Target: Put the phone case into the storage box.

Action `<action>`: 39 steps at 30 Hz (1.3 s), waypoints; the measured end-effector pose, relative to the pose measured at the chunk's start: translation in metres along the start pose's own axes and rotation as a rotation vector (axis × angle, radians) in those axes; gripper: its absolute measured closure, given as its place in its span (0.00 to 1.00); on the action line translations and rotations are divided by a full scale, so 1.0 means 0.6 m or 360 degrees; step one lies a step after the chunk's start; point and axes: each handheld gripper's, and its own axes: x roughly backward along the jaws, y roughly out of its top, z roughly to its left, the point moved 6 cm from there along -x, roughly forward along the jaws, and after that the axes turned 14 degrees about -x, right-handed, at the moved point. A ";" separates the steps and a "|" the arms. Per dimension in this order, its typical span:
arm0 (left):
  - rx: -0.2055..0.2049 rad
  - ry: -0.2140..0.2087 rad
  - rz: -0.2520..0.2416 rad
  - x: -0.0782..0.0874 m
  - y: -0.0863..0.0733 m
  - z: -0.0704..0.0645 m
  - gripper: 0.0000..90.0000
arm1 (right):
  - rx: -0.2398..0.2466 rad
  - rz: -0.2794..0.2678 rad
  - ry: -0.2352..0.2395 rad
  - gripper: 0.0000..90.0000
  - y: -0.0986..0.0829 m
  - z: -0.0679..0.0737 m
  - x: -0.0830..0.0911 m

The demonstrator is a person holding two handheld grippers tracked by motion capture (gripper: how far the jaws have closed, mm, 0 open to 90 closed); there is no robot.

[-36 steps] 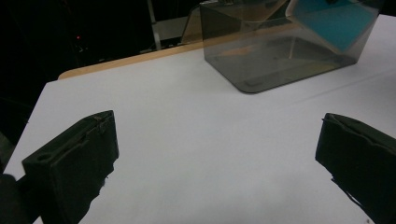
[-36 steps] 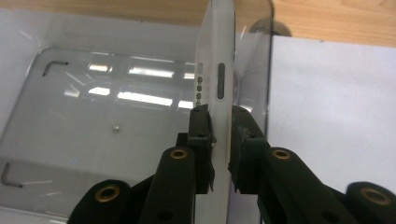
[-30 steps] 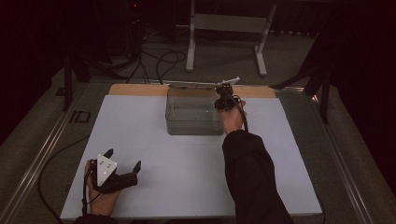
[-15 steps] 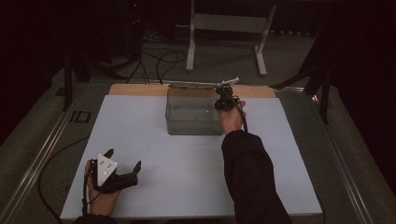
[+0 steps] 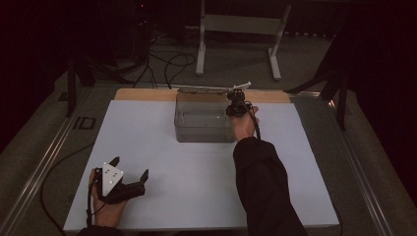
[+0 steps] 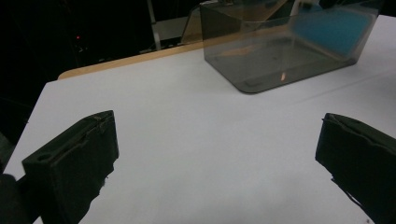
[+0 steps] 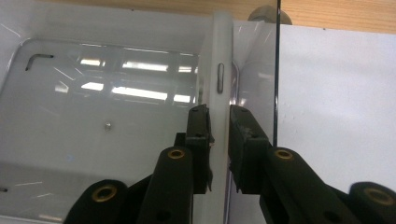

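Observation:
A clear plastic box (image 5: 201, 123) stands at the back middle of the white table top (image 5: 196, 187). My right gripper (image 5: 236, 105) reaches down over the box's right wall. In the right gripper view its jaws (image 7: 218, 112) are shut on that wall's pale rim (image 7: 220, 46), one jaw inside and one outside. A small hex key (image 7: 37, 58) and a tiny screw (image 7: 108, 125) lie on the box floor. My left gripper (image 5: 129, 169) rests near the front left corner, open and holding nothing, and looks across the table (image 6: 219, 154) at the box (image 6: 285, 46).
A wooden strip (image 5: 142, 94) runs along the table's back edge, just behind the box. A flat clear panel (image 5: 211, 89) lies along the box's back rim. Beyond the table are a metal stand (image 5: 241, 29) and cables (image 5: 162, 59) on the floor.

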 end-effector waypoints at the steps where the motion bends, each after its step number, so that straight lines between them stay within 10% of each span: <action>1: 0.0001 -0.0001 -0.0001 0.000 0.000 0.000 0.00 | 0.0000 -0.0001 -0.0003 0.88 0.000 0.000 0.000; 39: -0.0006 -0.0003 0.0001 -0.001 0.001 -0.002 0.00 | 0.0001 -0.0074 -0.0018 0.76 -0.006 0.010 0.015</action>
